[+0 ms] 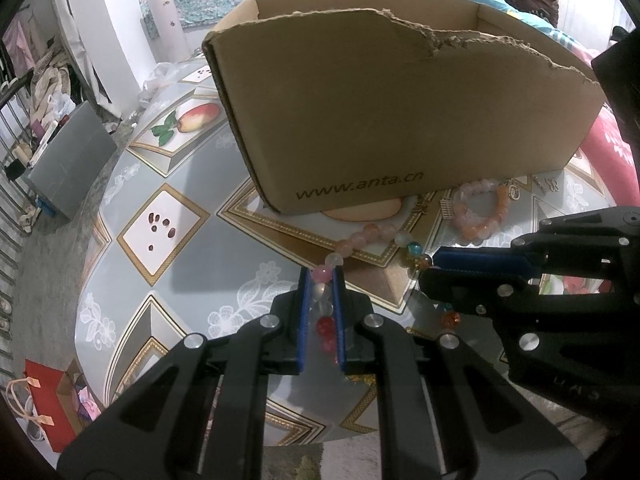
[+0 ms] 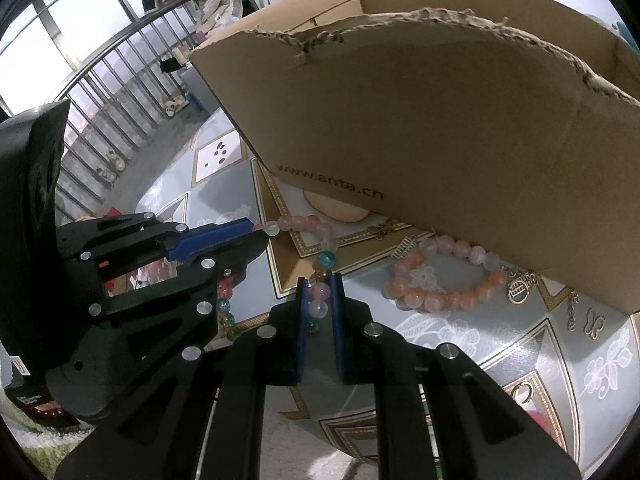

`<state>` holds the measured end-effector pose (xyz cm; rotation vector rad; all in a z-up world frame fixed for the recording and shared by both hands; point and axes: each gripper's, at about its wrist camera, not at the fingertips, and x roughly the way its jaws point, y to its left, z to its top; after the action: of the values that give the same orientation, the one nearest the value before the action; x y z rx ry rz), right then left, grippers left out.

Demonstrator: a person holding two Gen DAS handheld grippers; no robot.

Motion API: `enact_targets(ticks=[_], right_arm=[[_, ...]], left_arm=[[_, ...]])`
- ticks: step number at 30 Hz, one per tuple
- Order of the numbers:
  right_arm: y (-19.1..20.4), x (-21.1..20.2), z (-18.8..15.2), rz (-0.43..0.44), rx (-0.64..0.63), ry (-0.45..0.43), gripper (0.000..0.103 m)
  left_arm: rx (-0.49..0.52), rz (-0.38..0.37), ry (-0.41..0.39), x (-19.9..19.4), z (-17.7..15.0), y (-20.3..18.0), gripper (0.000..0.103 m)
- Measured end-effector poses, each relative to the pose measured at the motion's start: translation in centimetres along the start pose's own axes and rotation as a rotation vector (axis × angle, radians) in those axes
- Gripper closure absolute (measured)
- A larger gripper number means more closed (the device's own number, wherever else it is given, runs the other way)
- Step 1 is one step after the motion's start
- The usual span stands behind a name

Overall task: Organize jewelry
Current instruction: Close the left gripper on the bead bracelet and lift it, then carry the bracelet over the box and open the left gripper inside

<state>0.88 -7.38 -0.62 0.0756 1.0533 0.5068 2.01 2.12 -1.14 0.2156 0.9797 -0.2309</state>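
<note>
Left wrist view: at lower centre the left gripper (image 1: 321, 276) is seen nearly closed, its blue pads pressed on a bead string (image 1: 362, 236) of pink, white and red beads. The string is carried in an arc from there up over the tablecloth (image 1: 132, 184) and rightward to the right gripper (image 1: 430, 270), which enters from the right edge and is likewise clamped on it. A cardboard box (image 1: 380, 120) with a torn rim fills the upper centre. A pink-and-orange bracelet (image 1: 480, 212) lies flat at centre right, just before the box.

Right wrist view: the left gripper (image 2: 262, 228) is shown at centre left, the right gripper (image 2: 320, 280) at lower centre, both pinching the string (image 2: 308, 222). The bracelet (image 2: 444, 280) lies at centre right against the box (image 2: 440, 120), with small gold charms (image 2: 520, 286) beside it.
</note>
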Motion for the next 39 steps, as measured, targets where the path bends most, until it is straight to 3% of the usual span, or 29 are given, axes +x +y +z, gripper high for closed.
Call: enact_targets(ticks=[16, 25, 33, 39], right_arm=[[-0.4, 0.0, 0.2, 0.014, 0.028, -0.002, 0.093], [0.0, -1.3, 0.3, 0.031, 0.028, -0.034, 0.093], [1.1, -5.5, 1.2, 0.059, -0.022, -0.127, 0.093], [2.2, -10.8, 3.2, 0.078, -0.105, -0.257, 0.093]], left_arm=[[-0.013, -0.026, -0.018, -0.1, 0.0, 0.4, 0.094], [-0.066, -0.06, -0.085, -2.3, 0.0, 1.9, 0.095], [-0.117, -0.123, -0.176, -7.1, 0.3, 3.1, 0.095], [-0.091, -0.168, -0.332, -12.9, 3.0, 3.3, 0.095]])
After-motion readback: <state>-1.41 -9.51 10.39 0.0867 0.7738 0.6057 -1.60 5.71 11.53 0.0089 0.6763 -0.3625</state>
